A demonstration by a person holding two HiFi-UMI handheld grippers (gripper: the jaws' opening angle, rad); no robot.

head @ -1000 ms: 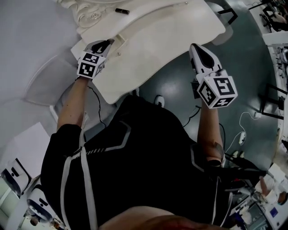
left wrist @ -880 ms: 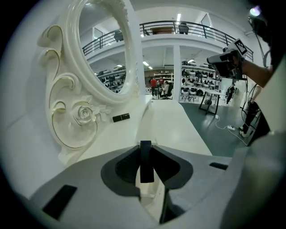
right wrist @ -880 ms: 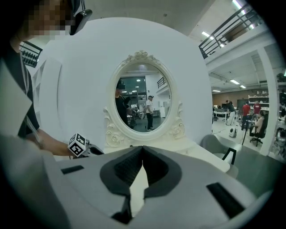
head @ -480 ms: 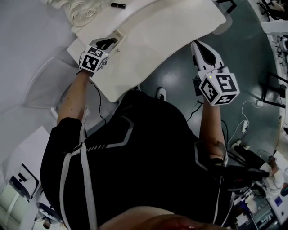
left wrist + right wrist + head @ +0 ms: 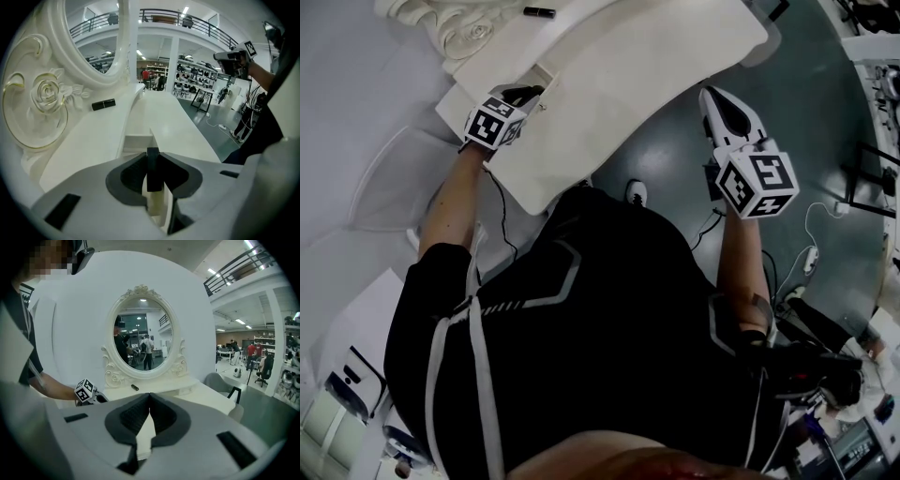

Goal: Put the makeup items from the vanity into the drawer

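Note:
My left gripper is at the left end of the white vanity, over its small open drawer. In the left gripper view its pads are shut on a thin black makeup stick that stands upright above the drawer. A black lipstick tube lies on the raised shelf by the mirror's carved base; it also shows in the left gripper view and the right gripper view. My right gripper hangs off the vanity's right side above the floor, jaws shut and empty.
An oval mirror with a carved rose frame stands at the back of the vanity. A pale chair sits left of the vanity and another chair at its right end. Cables lie on the dark floor.
The left gripper has stayed at the open drawer with the black stick in it. The right gripper has barely moved. The head view has shifted slightly.

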